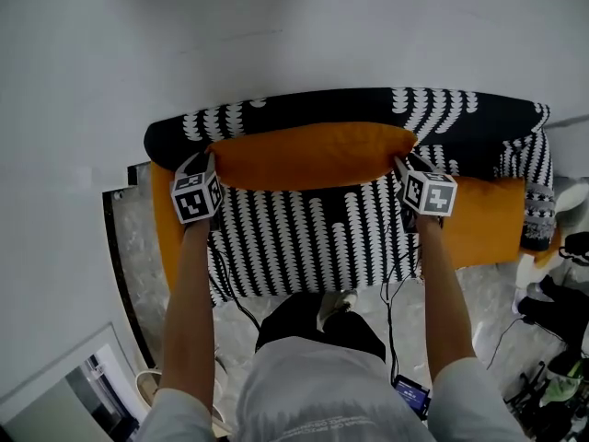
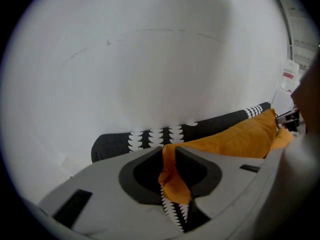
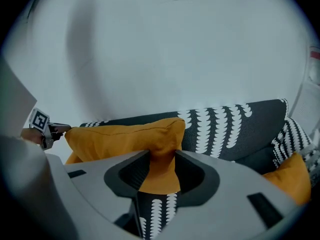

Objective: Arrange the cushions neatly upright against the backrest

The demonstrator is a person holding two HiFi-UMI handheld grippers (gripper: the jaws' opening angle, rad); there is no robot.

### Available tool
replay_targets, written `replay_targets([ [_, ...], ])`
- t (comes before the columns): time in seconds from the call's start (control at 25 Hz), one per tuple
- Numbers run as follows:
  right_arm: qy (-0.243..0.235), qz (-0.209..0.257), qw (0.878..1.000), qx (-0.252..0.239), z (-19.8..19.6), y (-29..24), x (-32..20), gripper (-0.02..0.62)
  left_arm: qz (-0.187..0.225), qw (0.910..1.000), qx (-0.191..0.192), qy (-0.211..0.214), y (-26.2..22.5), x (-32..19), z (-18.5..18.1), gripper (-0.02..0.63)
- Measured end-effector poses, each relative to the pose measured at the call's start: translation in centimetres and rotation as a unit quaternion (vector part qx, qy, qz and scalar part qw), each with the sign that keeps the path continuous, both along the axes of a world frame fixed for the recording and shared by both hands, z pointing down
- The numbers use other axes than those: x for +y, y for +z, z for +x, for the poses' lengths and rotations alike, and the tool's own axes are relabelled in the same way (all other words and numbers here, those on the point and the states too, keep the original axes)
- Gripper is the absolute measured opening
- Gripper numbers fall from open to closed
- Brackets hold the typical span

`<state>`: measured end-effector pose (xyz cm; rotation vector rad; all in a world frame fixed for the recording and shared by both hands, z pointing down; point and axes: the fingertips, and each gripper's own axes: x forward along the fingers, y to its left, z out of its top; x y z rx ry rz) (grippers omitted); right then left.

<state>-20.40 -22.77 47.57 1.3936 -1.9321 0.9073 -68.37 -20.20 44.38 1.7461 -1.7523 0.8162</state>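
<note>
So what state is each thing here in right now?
Cushion, upright along the backrest, both ends gripped.
Left gripper, shut on the cushion's left corner.
Right gripper, shut on its right corner.
Second cushion, lying at the seat's right end, untouched.

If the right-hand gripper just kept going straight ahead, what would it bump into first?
The orange cushion: the right gripper already pinches its corner. Right behind that stands the sofa's patterned backrest, probably close, though depth is hard to judge.
</note>
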Motion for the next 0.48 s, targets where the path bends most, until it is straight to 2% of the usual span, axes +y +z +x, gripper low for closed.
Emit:
replay_targets([
  [0.28,0.007,-0.003,1.000,-0.002,-0.3,0.2,-1.4,0.153,0.033,0.9993,0.019,-0.004,-1.8,-0.6,0.4,0.143],
  [0.48,0.001,-0.007,1.000,0.004,-0.3,0.0,-1.3,0.153,0.040,0.9991,0.008,0.011,-2.6,0.6,0.9,0.150],
])
